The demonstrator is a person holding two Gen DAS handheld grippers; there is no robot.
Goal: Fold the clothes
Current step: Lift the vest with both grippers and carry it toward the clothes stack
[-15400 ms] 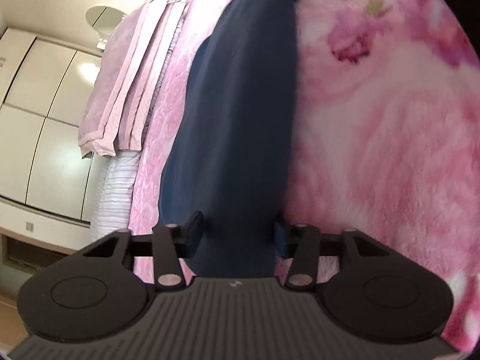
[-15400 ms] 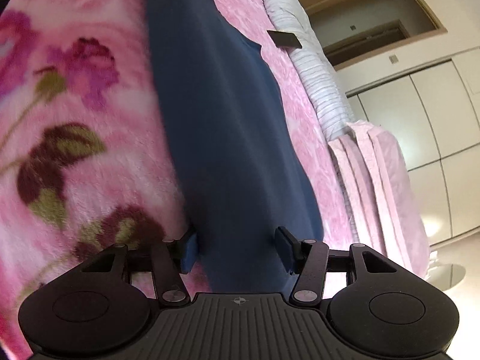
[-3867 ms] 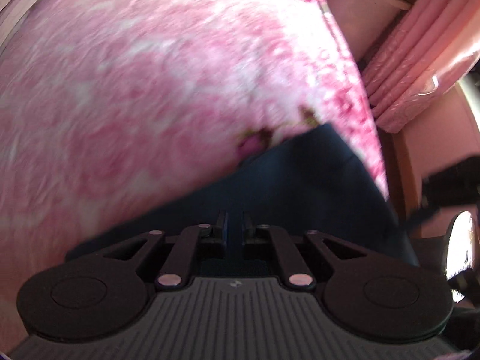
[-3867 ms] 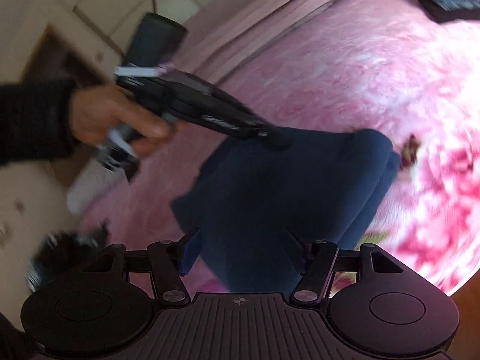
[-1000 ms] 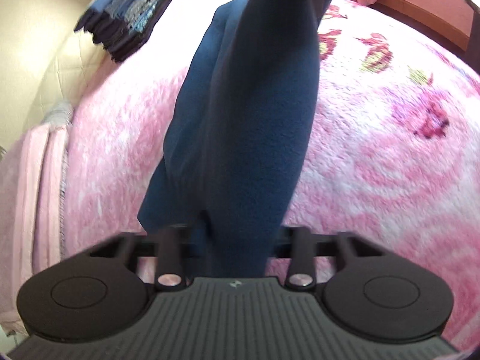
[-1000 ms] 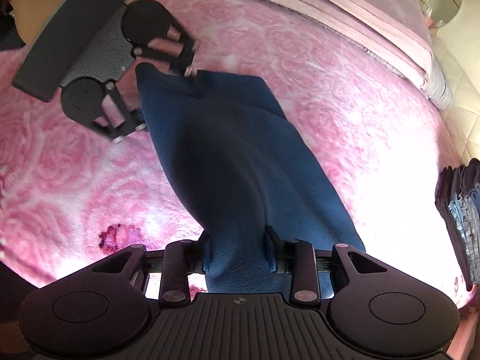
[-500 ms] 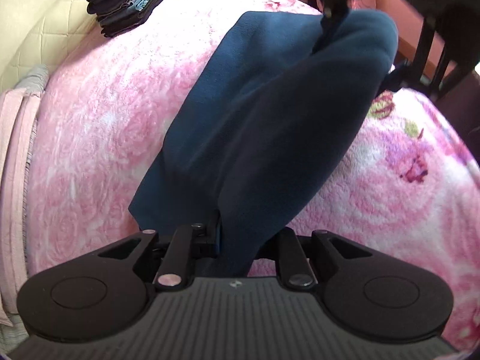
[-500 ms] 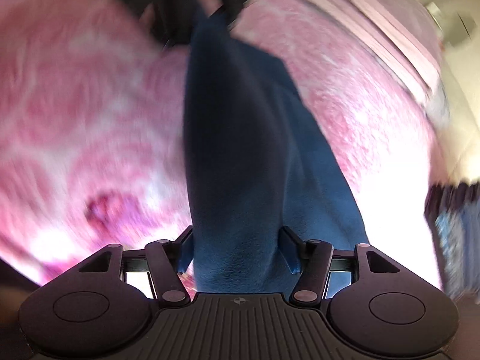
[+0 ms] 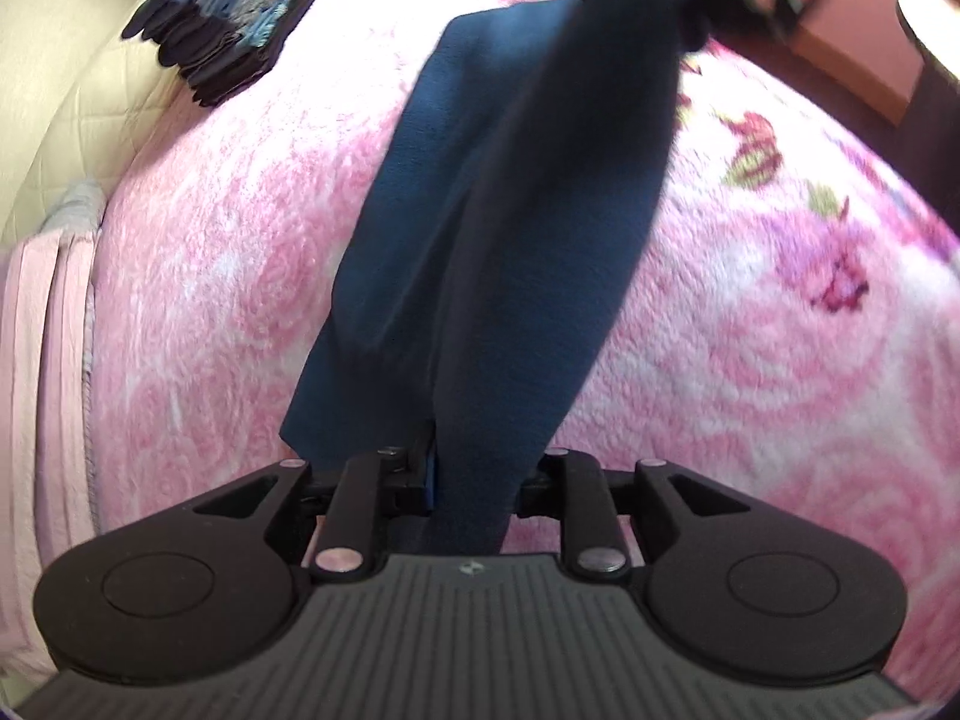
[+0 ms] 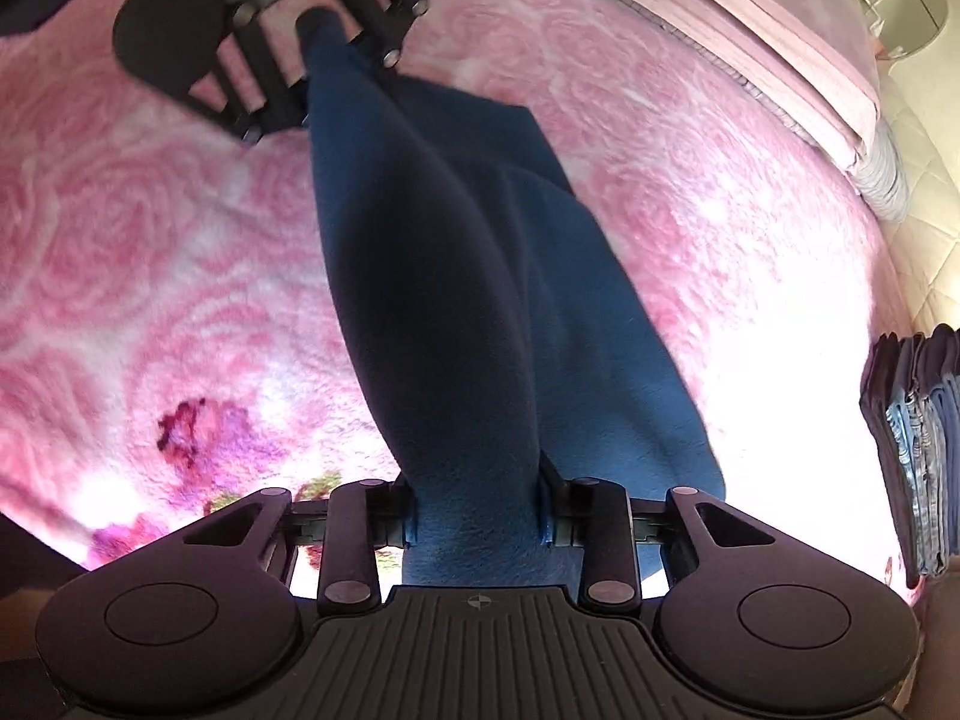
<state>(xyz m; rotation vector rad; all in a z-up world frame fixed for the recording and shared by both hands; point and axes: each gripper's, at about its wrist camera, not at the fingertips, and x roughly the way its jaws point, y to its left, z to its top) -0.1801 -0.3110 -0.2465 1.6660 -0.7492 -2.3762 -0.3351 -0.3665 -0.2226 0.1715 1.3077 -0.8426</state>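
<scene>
A navy fleece garment (image 9: 540, 210) hangs stretched as a long folded band between my two grippers, over a pink rose-patterned blanket (image 9: 750, 360). My left gripper (image 9: 477, 474) pinches one end of it, and its jaws are opening slightly with the cloth still filling the gap. At the other end, my right gripper (image 10: 477, 516) is closing its jaws on the garment (image 10: 432, 300), which bulges between the pads. The right wrist view shows the left gripper (image 10: 336, 78) at the top, with the cloth running into it. A lower layer of the garment lies on the blanket.
A stack of folded jeans and dark clothes (image 9: 240, 18) sits at the blanket's edge by a cream padded headboard (image 9: 60, 90); it is also in the right wrist view (image 10: 918, 450). Folded pale pink bedding (image 10: 750, 18) lies along one side. Wooden furniture (image 9: 852, 60) stands beyond the bed.
The right jaws stood wide around the cloth half a second ago and have now narrowed onto it. The left jaws have spread a little. The garment is pulled straighter.
</scene>
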